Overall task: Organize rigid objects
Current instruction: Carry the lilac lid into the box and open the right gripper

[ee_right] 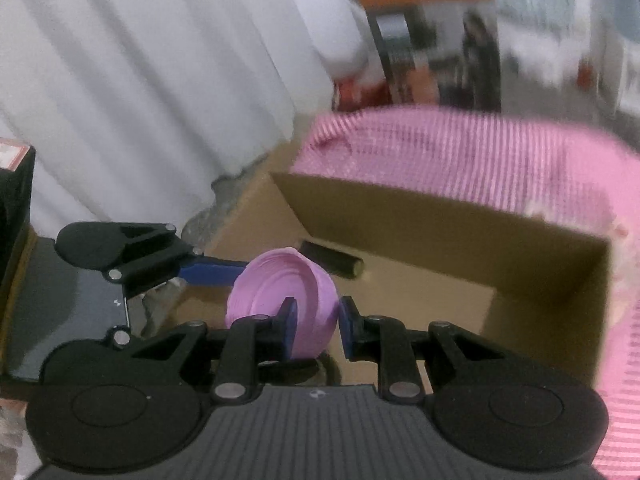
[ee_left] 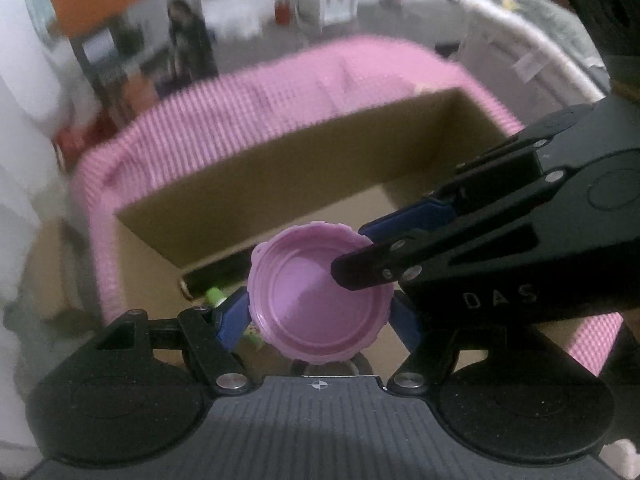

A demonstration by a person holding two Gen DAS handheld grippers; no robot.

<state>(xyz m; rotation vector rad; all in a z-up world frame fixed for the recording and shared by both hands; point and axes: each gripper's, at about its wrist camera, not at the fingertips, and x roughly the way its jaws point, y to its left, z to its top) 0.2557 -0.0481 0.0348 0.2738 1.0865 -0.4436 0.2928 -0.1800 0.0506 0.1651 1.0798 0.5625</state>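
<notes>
Above the cardboard box [ee_left: 224, 200], both grippers hold 1 pink lid [ee_left: 320, 300]. The left gripper [ee_left: 318, 312] spans its width; the right gripper [ee_right: 318, 320] pinches its rim. It looks light, stiff and slick, so rim grips suit it best.

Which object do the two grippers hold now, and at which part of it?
Both hold the pink lid: the left gripper spans its outer edge, the right gripper pinches its rim wall.

Smooth matt plastic lid [ee_left: 320, 300], matt cardboard box [ee_left: 260, 184], ribbed pink cloth [ee_left: 248, 112].
</notes>
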